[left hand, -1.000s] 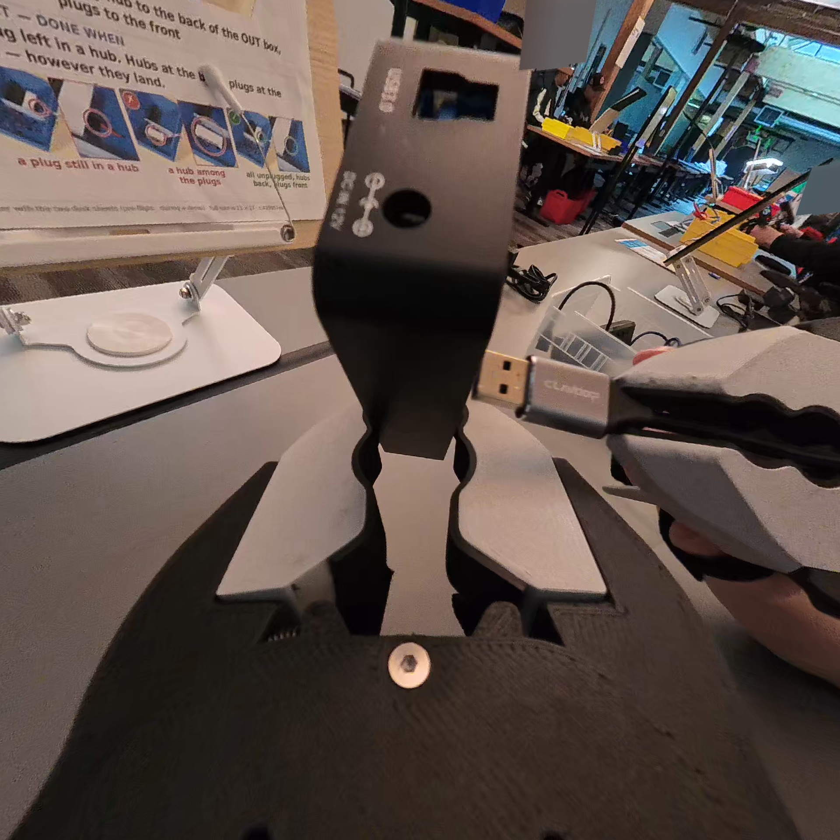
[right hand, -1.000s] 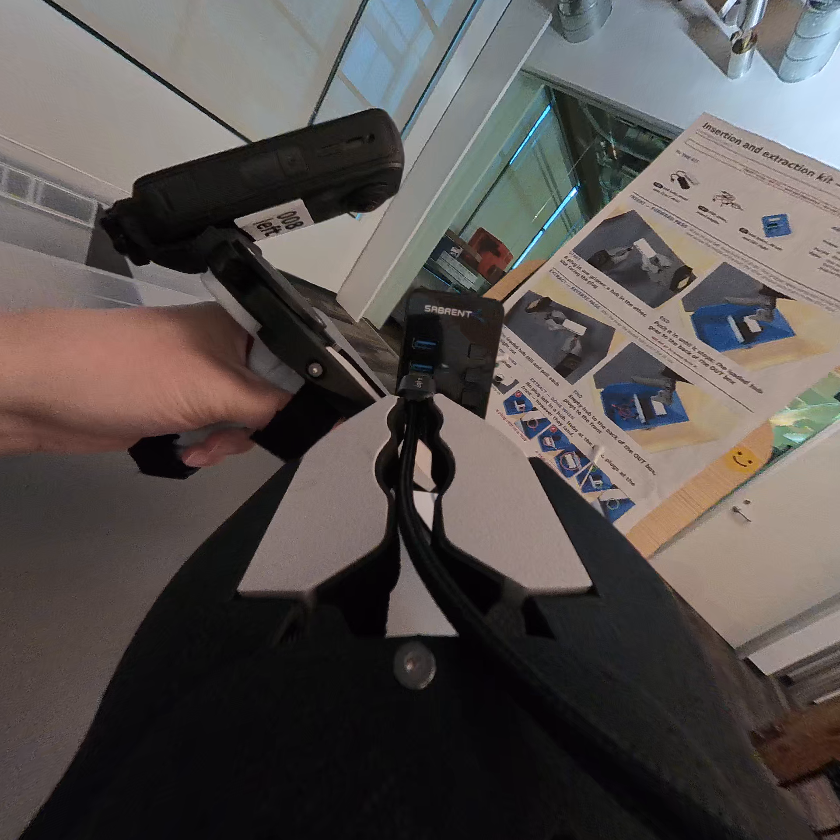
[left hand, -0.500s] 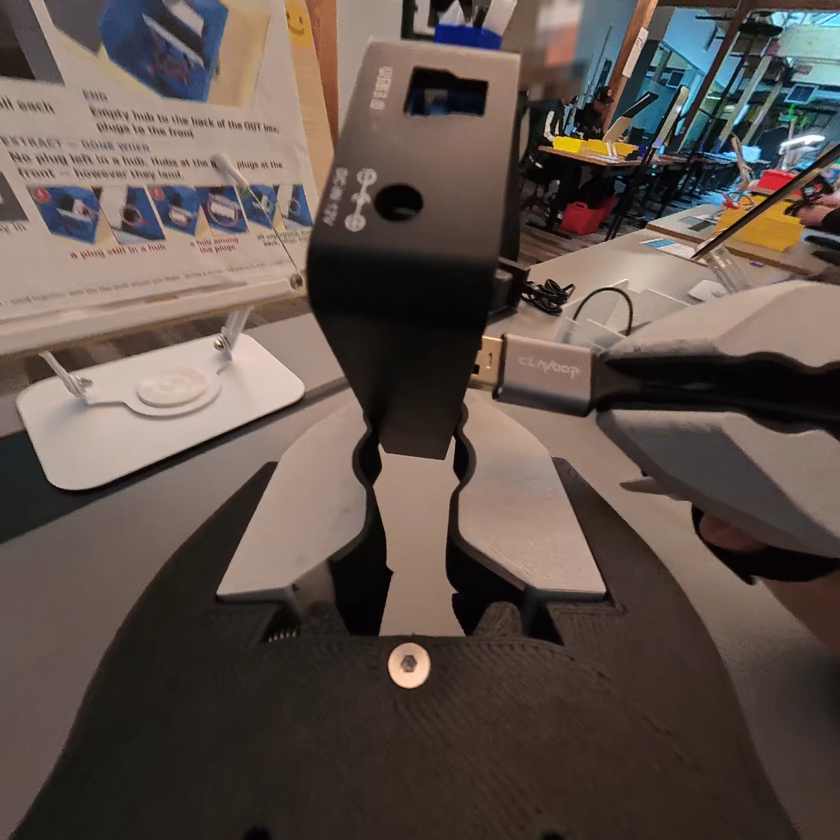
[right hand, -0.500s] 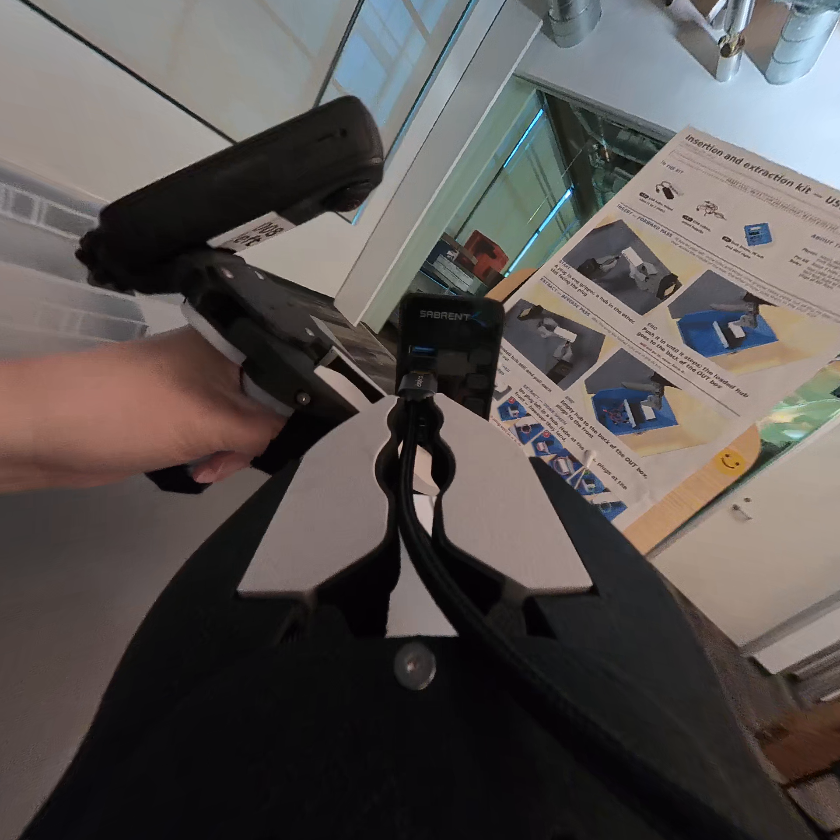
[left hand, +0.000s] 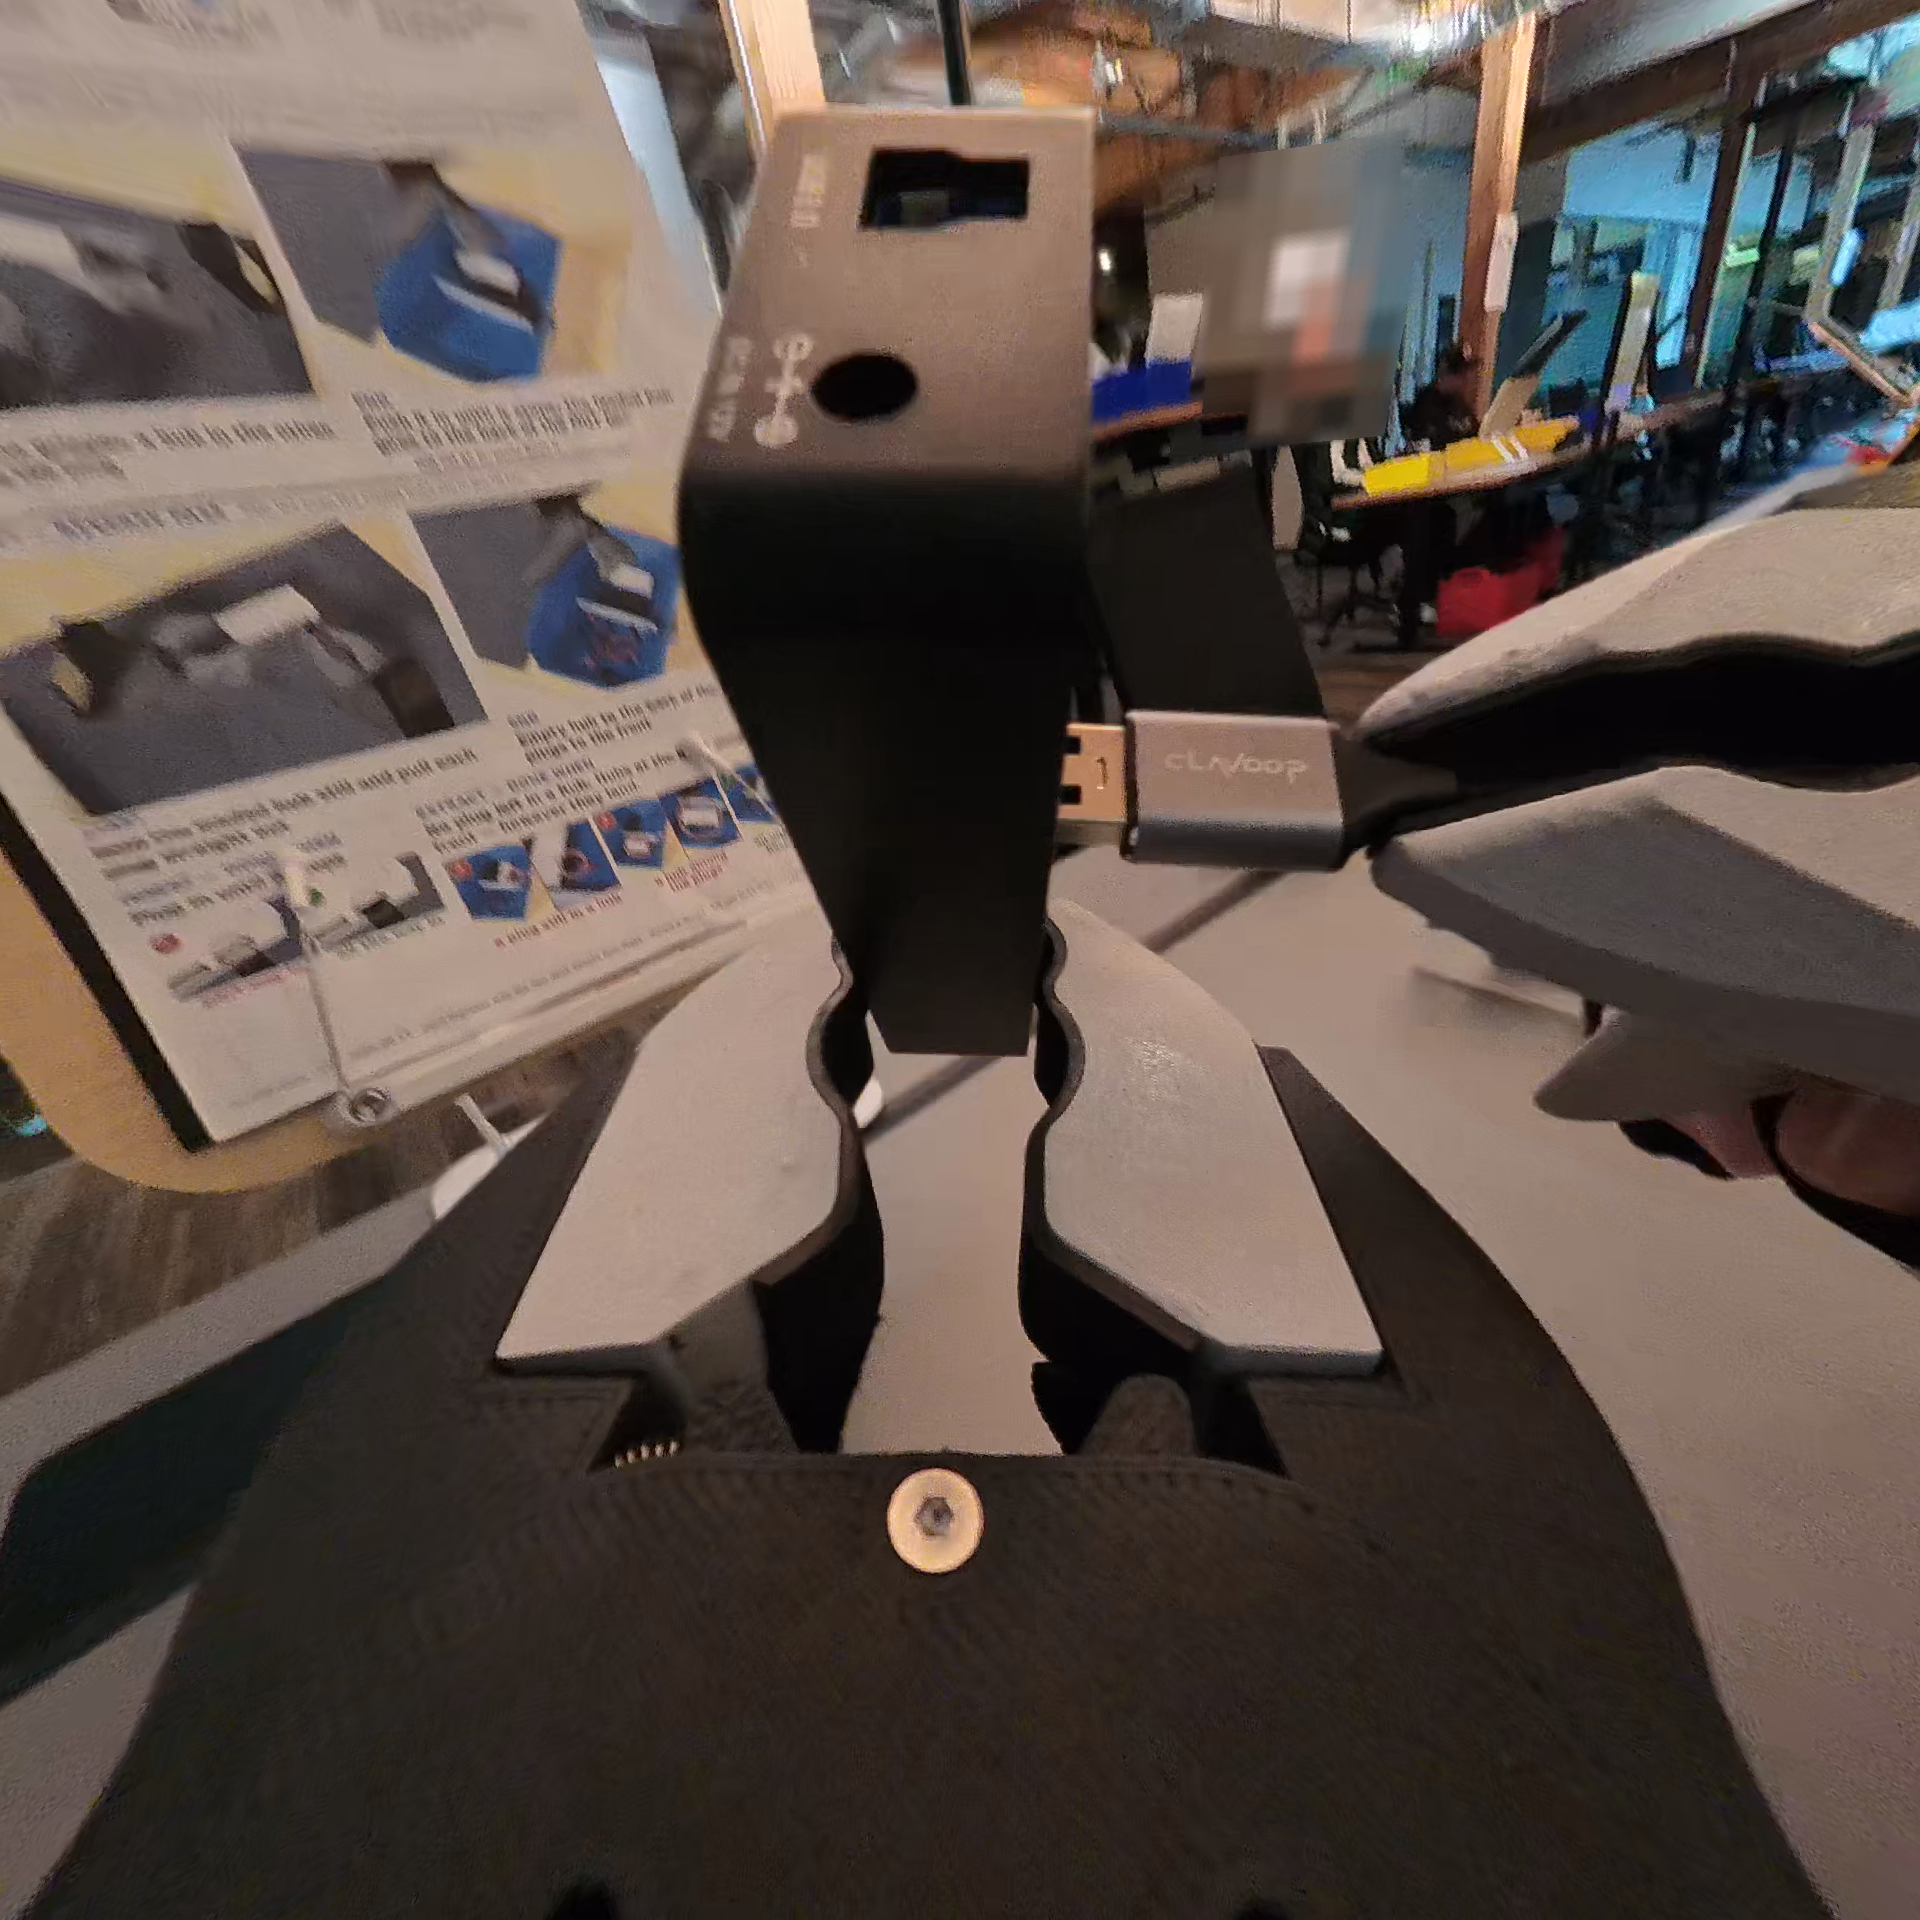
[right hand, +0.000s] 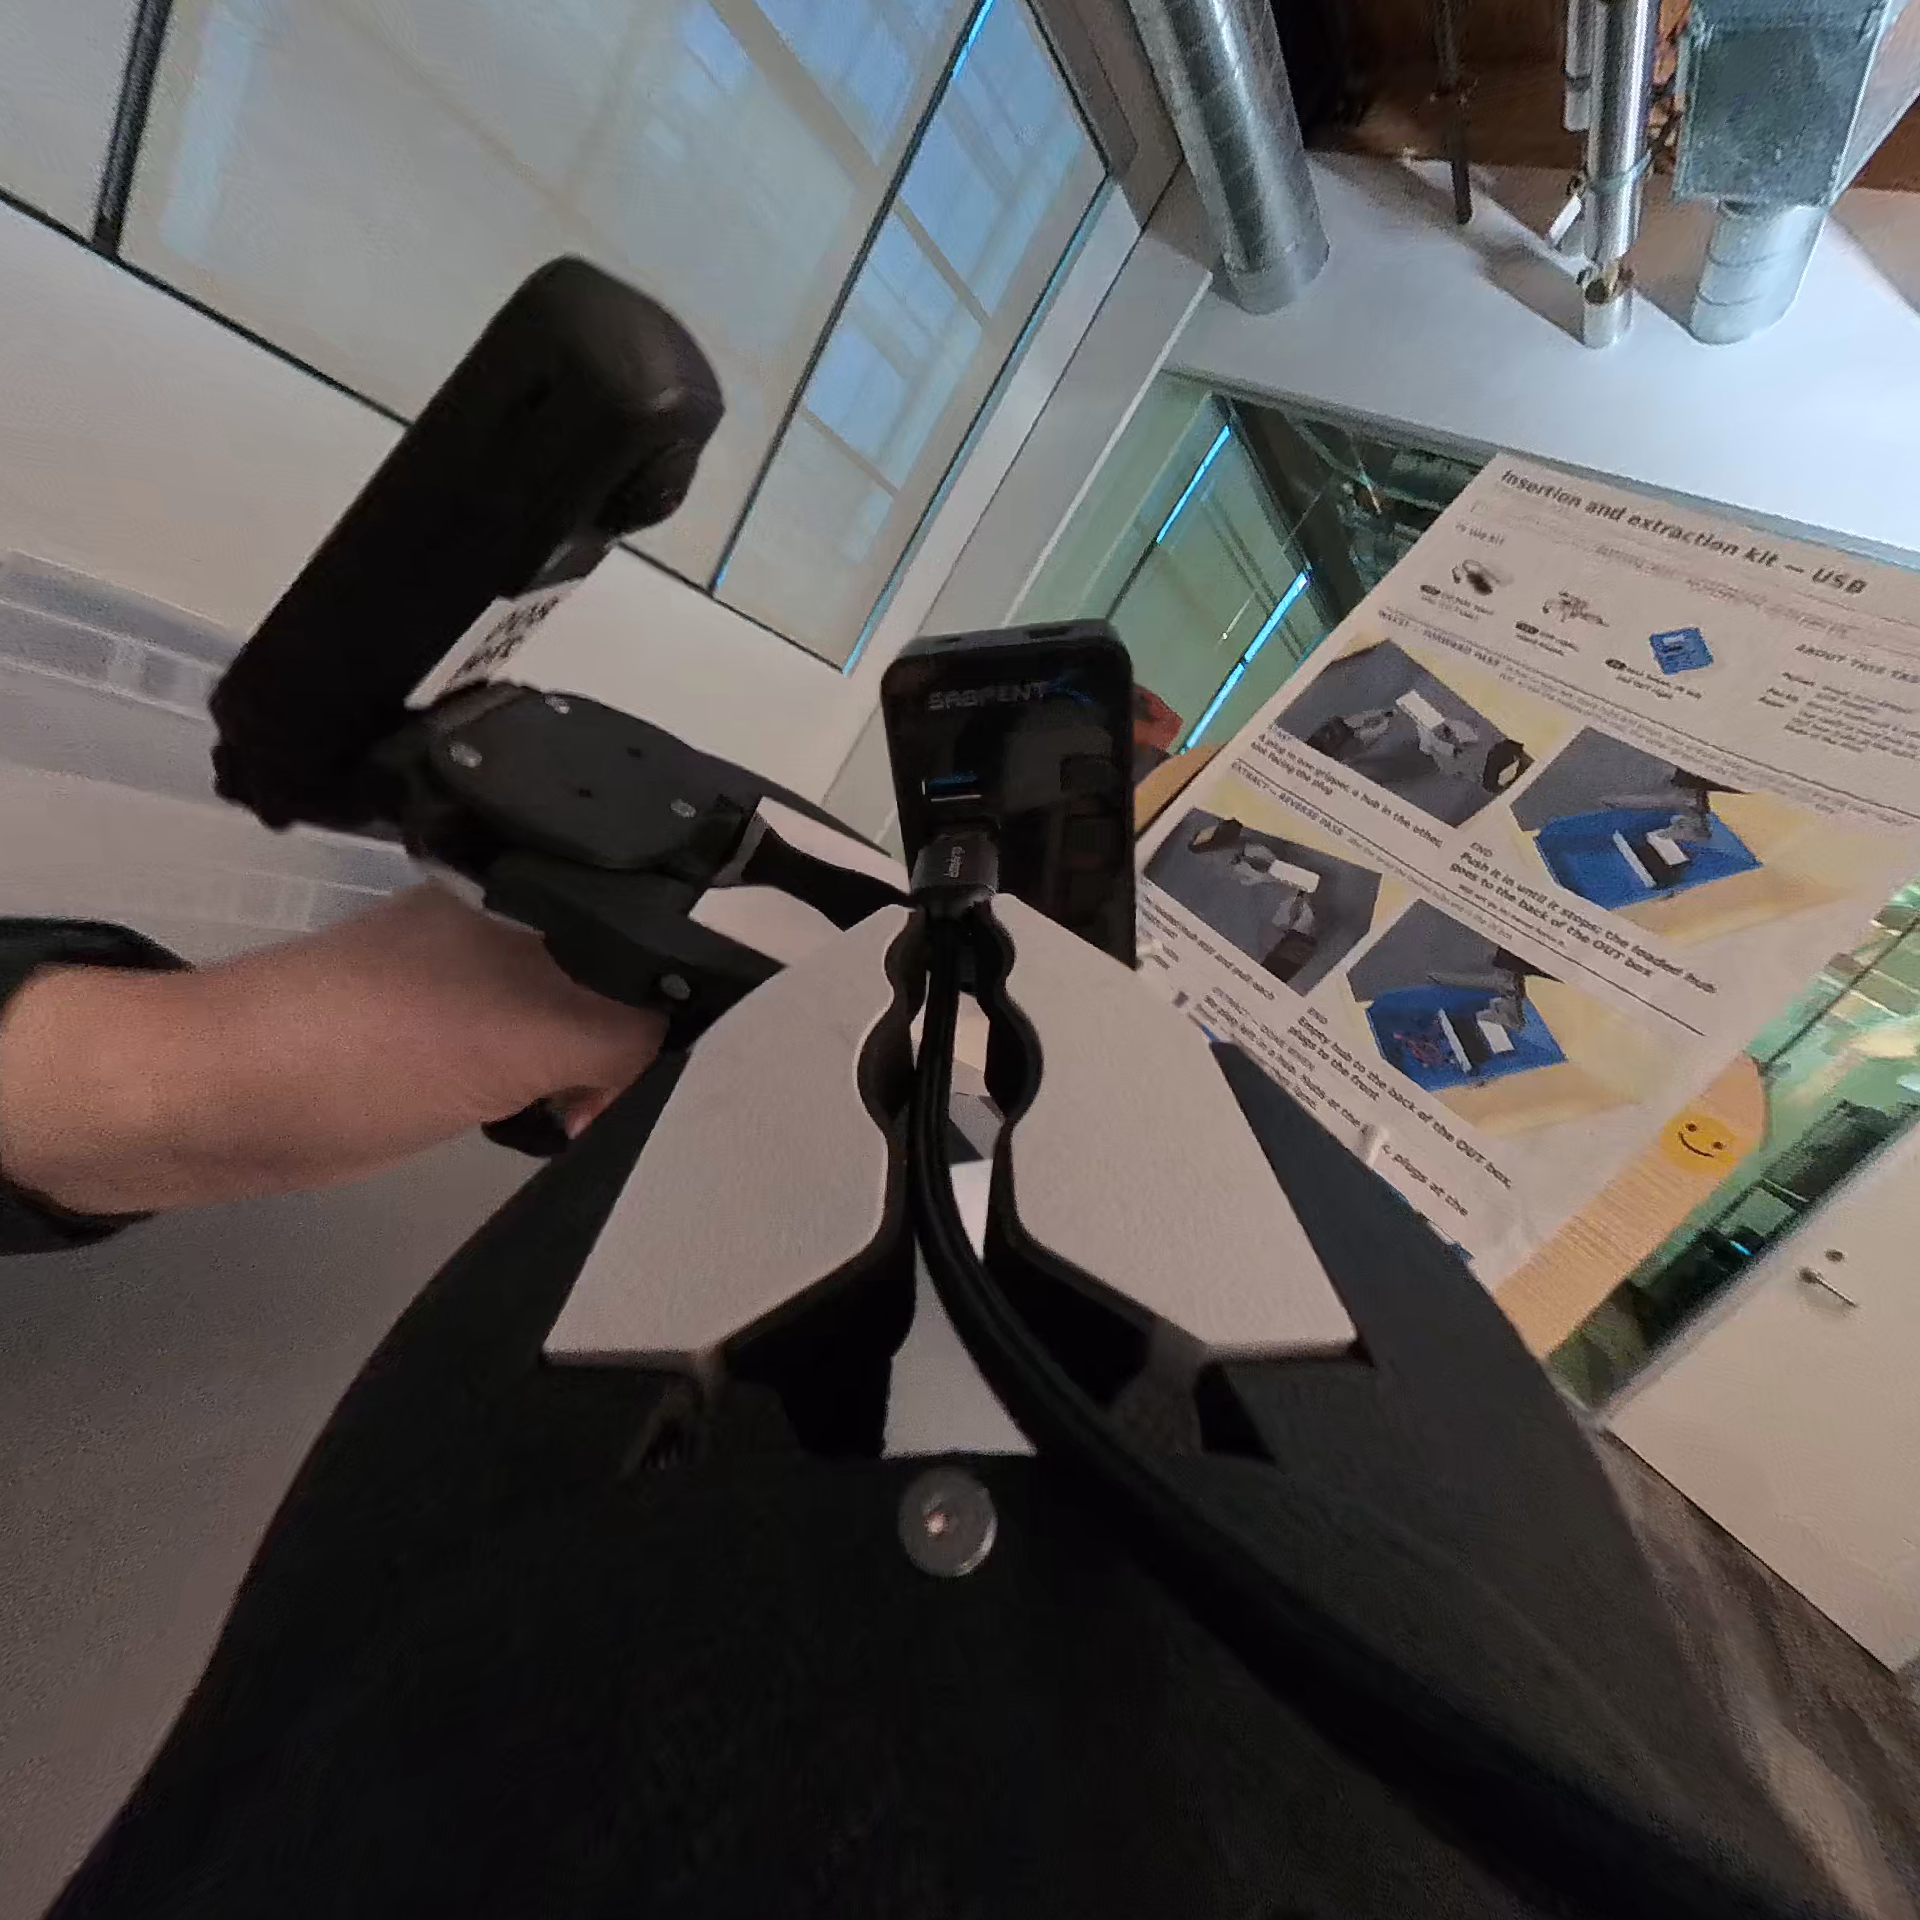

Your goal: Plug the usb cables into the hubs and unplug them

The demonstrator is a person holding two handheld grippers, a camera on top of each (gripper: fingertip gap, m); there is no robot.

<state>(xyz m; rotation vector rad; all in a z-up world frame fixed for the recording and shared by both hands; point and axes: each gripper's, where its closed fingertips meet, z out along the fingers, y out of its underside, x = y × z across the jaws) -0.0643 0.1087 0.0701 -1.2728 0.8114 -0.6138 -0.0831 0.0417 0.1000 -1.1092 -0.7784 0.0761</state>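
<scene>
A black USB hub (left hand: 894, 582) is held upright in the air, its lower end pinched between the grey fingers (left hand: 717, 1164) of the left hand-held gripper (left hand: 935, 997). On the hub's end face a rectangular port opening is seen near the top and a round socket below it.

To the right of the hub, a USB-A plug (left hand: 1195, 790) with a grey metal shell is clamped by the right hand-held gripper (left hand: 1361, 790), which is closed on the black strain relief behind the shell. The plug's gold-toned tip is pointed at the hub's right side and lies against its edge; whether it is seated in a port cannot be told from the left wrist view.

In the right wrist view the plug (right hand: 954, 862) is seen directly below a blue port on the hub's (right hand: 1013, 769) face, and the black cable (right hand: 940, 1122) is led back between the closed fingers (right hand: 748, 1143) of the right hand-held gripper (right hand: 948, 935). The left hand-held gripper (right hand: 582, 810), gripped by a hand (right hand: 343, 1039), is seen to the left of the hub.

An instruction sheet (left hand: 312, 582) on a stand is propped behind and to the left of the hub, above the grey counter (left hand: 1662, 1455).
</scene>
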